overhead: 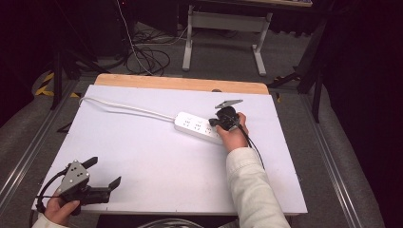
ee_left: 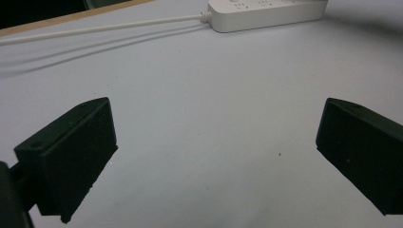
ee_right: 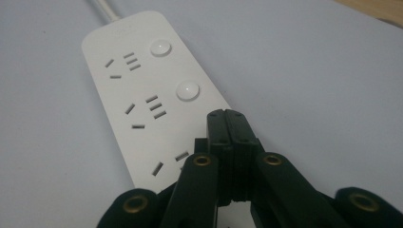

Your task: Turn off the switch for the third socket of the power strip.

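Observation:
A white power strip point(overhead: 195, 124) lies near the middle of the white table point(overhead: 142, 156), with its white cord point(overhead: 128, 108) running off to the far left. In the right gripper view the strip point(ee_right: 142, 90) shows three-pin sockets and two round buttons. My right gripper point(ee_right: 225, 116) is shut, jaws pressed together with nothing between them, its tip over the strip's near end; I cannot tell if it touches. From above, the right gripper point(overhead: 212, 122) sits at the strip's right end. My left gripper point(overhead: 104, 172) stands open and empty at the front left corner.
In the left gripper view, bare table lies between the wide-set jaws of the left gripper point(ee_left: 216, 137), with the strip point(ee_left: 266, 12) and cord point(ee_left: 104, 28) far ahead. A wooden edge point(overhead: 180, 83) borders the table's far side. Cables and a desk frame point(overhead: 223, 28) are on the floor beyond.

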